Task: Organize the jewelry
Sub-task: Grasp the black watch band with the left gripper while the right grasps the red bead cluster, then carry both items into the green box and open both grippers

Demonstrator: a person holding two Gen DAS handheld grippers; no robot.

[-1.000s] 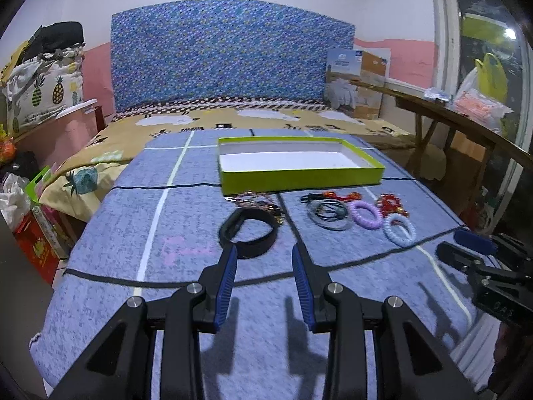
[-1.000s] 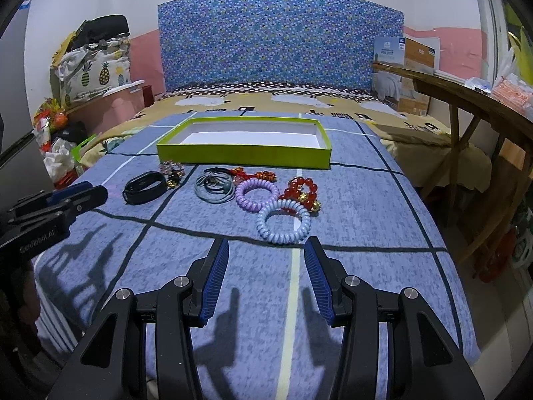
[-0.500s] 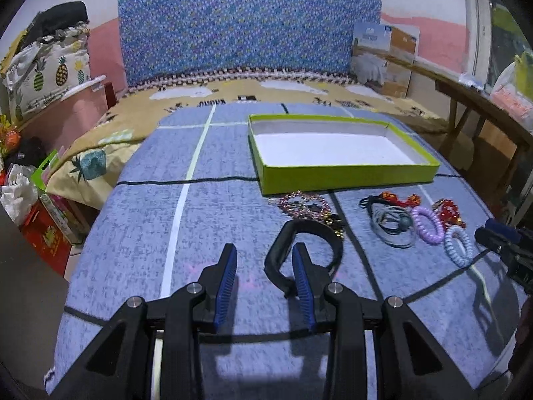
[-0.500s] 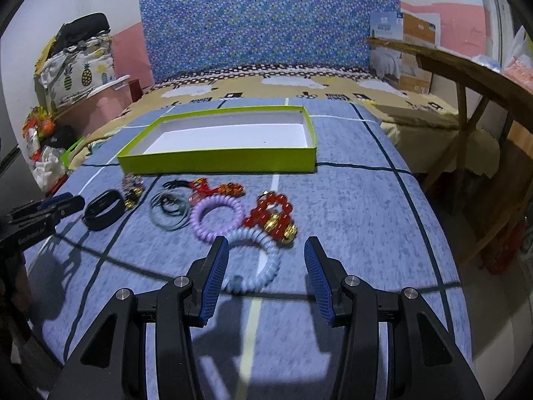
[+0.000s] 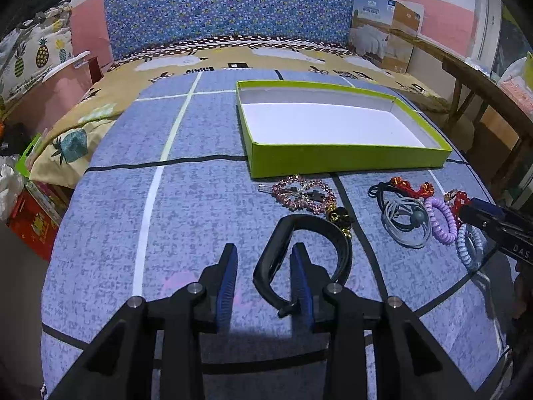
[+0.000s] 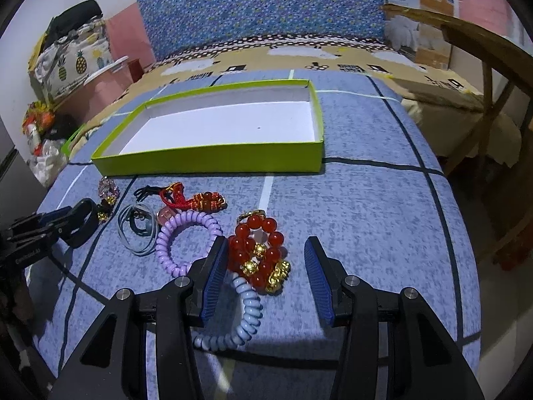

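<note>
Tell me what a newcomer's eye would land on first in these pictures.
First the lime-green box, open and bare white inside, at the middle of the blue bedspread. Next the red bead bracelet with gold beads between the right gripper's open fingers, then the black band that the closing left gripper straddles.

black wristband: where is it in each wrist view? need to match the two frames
Left wrist: black wristband at bottom centre, its near side between the fingers of the left gripper, whose jaws are closing.
Right wrist: far left, mid-height, by the other gripper's tips.
Shared landmark: the green box behind the jewelry row.
</note>
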